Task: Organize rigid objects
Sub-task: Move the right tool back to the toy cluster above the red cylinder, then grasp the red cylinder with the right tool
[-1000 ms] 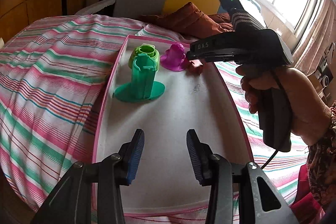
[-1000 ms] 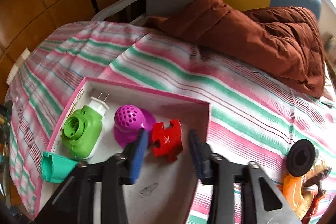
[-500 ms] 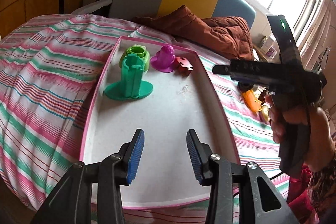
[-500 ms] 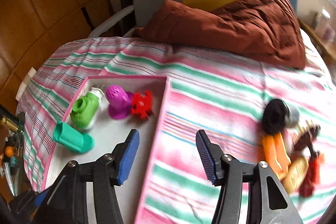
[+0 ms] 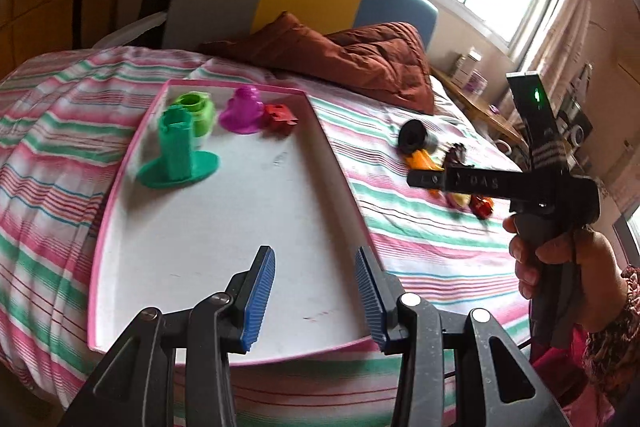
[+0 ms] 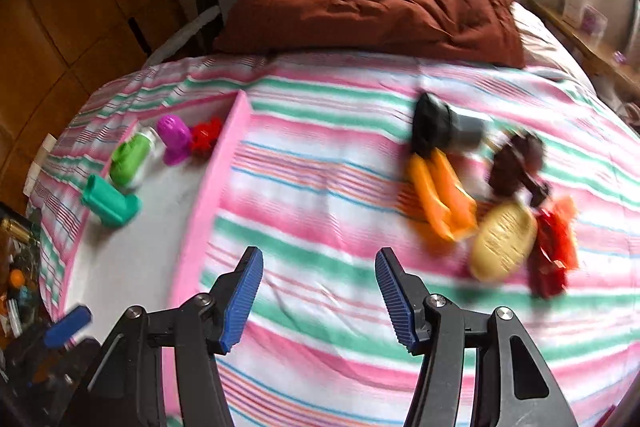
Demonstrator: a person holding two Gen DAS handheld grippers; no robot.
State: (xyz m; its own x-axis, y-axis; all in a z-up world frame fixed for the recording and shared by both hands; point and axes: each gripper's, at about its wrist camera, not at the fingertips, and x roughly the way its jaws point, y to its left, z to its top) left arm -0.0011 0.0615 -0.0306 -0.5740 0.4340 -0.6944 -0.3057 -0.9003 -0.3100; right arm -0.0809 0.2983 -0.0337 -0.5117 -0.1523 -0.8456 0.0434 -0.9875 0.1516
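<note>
My right gripper (image 6: 320, 301), wide open and empty, hovers over the bed (image 6: 320, 227); the orange piece (image 6: 442, 201) lies ahead, right. My left gripper (image 5: 315, 297) gapes empty above the tray (image 5: 240, 227).

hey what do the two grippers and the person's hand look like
Both the left gripper and right gripper have black linkage bodies with silver rivets and ribbed blue fingers. The right one bears embossed lettering, a green light and a black cable. The hand is bare, with a floral sleeve.
</note>
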